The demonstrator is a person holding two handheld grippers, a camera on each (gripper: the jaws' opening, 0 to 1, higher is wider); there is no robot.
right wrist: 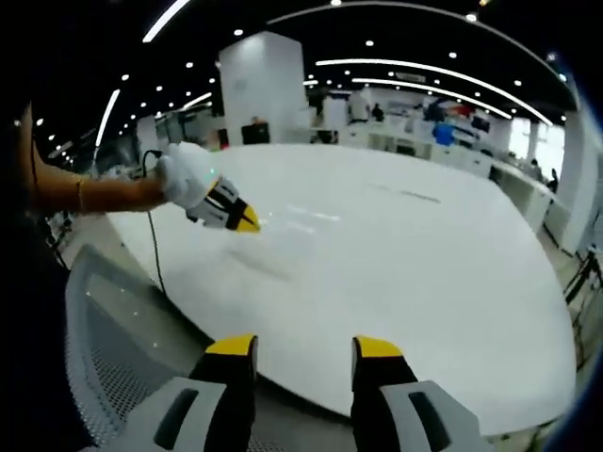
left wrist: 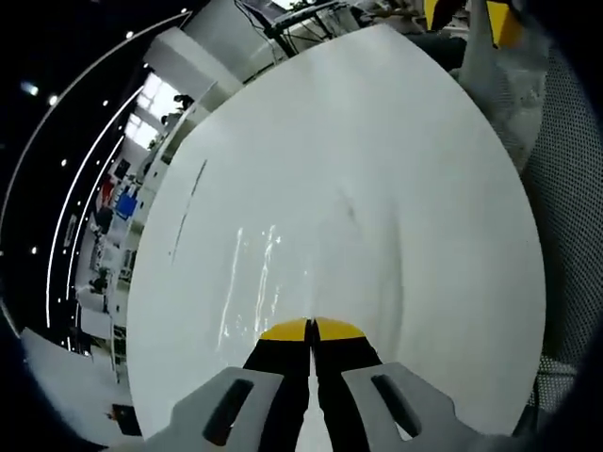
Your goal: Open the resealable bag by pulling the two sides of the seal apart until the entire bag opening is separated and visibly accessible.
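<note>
1. Over the near edge of the large, glossy white round table (right wrist: pixel 424 282), the right gripper (right wrist: pixel 304 347) hangs with its yellow-tipped black jaws wide apart. Nothing is between them, and bare tabletop shows through the gap.
2. Across the same table, towards its left side in the right gripper view, comes the left gripper (right wrist: pixel 240 218). A hand in a white glove (right wrist: pixel 184 179) carries it, and its yellow tips angle down close to the tabletop.
3. From the left gripper view, the left gripper (left wrist: pixel 311 330) has its jaws pressed together, yellow tips meeting in a thin line low over the table (left wrist: pixel 377 188). I cannot tell whether any thin film is pinched between them.
4. And the resealable bag? No outline is clear. Pale glossy streaks (left wrist: pixel 254 273) lie on the table just beyond the closed tips, and they could be clear plastic or only light on the surface. The right gripper view shows similar glints (right wrist: pixel 301 218) on the table beside the left gripper's tips.
5. A thin dark cable (right wrist: pixel 151 245) drops from the gloved hand past the table's rim.
6. Off the table's near edge sits a grey mesh chair back (right wrist: pixel 113 348), and mesh (left wrist: pixel 565 217) also shows beyond the table's rim in the left gripper view.
7. Beyond the table's far side stands a square white pillar (right wrist: pixel 262 89), under long ceiling light strips.
</note>
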